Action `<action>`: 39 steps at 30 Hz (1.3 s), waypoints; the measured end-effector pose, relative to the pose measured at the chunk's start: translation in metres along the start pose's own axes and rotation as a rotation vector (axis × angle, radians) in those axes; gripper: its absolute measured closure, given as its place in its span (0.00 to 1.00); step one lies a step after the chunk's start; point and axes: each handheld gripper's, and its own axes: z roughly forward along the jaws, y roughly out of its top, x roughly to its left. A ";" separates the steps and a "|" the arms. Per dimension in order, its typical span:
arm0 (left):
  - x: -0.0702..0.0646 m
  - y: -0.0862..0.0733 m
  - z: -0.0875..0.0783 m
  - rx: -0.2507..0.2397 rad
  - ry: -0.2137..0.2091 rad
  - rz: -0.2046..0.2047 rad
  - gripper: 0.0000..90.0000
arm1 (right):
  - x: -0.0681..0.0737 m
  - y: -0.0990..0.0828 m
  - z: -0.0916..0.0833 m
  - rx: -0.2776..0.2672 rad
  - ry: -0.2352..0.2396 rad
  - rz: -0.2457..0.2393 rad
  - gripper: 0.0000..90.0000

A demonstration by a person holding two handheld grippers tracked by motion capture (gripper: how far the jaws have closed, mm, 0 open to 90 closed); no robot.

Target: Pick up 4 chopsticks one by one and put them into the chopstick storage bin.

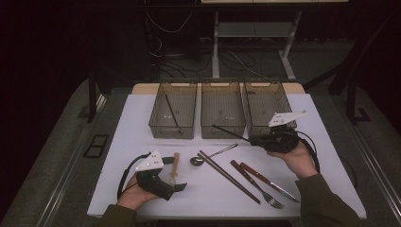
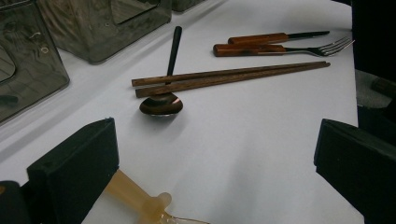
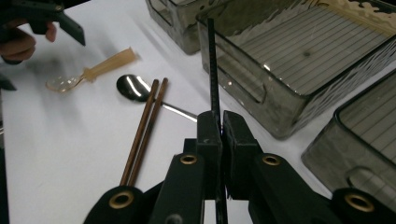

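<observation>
Just ahead of the right gripper [image 1: 255, 140], clenched on a thin black stick [image 1: 229, 133], stands the middle bin [image 1: 222, 109], the stick's long axis running out from the jaws toward its near wall, while the left gripper [image 1: 177, 186] rests released, well apart.

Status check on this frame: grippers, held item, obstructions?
Right gripper shut on black chopstick, tip near middle bin. Left gripper open over the table, clear spoon at its jaw. Nothing in the way.
</observation>
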 end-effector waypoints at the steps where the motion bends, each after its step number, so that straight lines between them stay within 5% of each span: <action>1: 0.000 0.000 0.000 0.000 0.000 0.000 0.00 | 0.000 0.002 0.002 0.002 -0.005 0.002 0.96; 39: 0.001 0.001 -0.002 -0.011 -0.005 -0.007 0.00 | 0.006 0.108 0.077 0.045 -0.087 0.005 0.96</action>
